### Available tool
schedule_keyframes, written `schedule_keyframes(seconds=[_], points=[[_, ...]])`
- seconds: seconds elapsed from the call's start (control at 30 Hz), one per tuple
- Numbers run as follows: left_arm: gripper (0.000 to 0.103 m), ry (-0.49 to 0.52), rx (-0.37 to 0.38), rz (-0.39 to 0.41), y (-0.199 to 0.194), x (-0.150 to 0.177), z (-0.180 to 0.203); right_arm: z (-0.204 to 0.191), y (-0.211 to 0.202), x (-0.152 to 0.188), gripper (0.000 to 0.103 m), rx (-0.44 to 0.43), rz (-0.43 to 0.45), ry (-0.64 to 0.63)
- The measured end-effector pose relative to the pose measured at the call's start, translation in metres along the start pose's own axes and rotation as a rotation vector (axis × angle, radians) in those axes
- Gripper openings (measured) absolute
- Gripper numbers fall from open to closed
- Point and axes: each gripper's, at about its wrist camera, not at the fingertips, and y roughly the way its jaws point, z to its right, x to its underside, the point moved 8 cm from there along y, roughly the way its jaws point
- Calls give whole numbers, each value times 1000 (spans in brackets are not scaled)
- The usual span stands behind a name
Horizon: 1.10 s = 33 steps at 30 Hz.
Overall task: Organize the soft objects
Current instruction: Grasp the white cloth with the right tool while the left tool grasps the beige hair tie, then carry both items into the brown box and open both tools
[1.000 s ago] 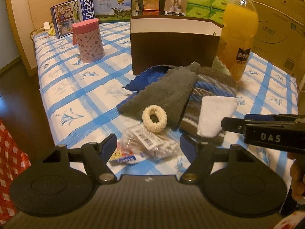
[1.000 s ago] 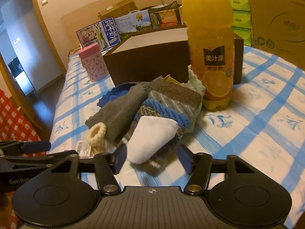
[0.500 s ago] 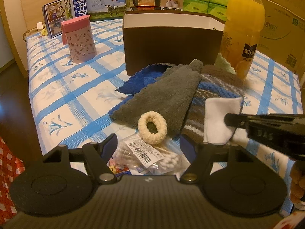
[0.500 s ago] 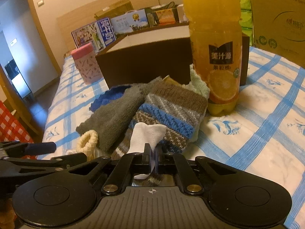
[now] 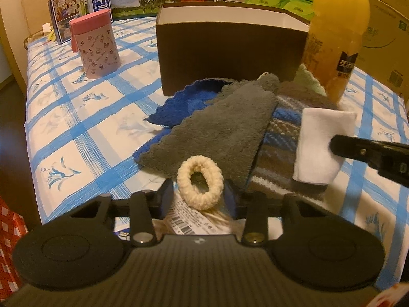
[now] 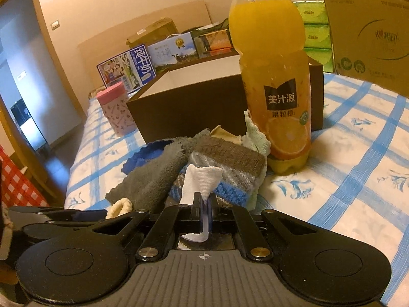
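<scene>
A pile of soft things lies before a brown open box: a grey cloth, a blue cloth, a striped knit piece, a white cloth and a cream scrunchie. My right gripper is shut on the white cloth and lifts its near end off the pile. My left gripper has its fingers on both sides of the scrunchie, partly closed, over a plastic packet.
An orange juice bottle stands right of the pile, touching a pale green cloth. A pink canister stands at the left. Cartons and boxes line the back. The table edge drops off at the left.
My right gripper closed on the white cloth and raised it. My left gripper moved forward over the packet and narrowed its fingers around the scrunchie.
</scene>
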Motion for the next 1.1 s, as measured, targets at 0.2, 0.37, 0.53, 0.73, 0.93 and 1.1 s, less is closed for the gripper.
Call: schedule_keyframes(seconds=[0.2,0.37,0.53,0.73,0.93,1.1], points=[[17,-19,16,10,1,-1,-5,-5,-4,-9,3,-41,18,7],[17,-23,11,65,-15,-12,-11,-17,-7,-28,3,-58,70,-38],[17,-25,15,155,-32,-46,-17,-31,5,-56,3,-36,129,-101],[17,6,23,245,-25,-106,-25,-44,36,-103,3,30,219,-113],[17,6,63,309,-5,-170,-33,-48,78,-145,3,133,277,-119],[18,10,116,299,28,-210,-31,-32,113,-169,3,228,274,-97]])
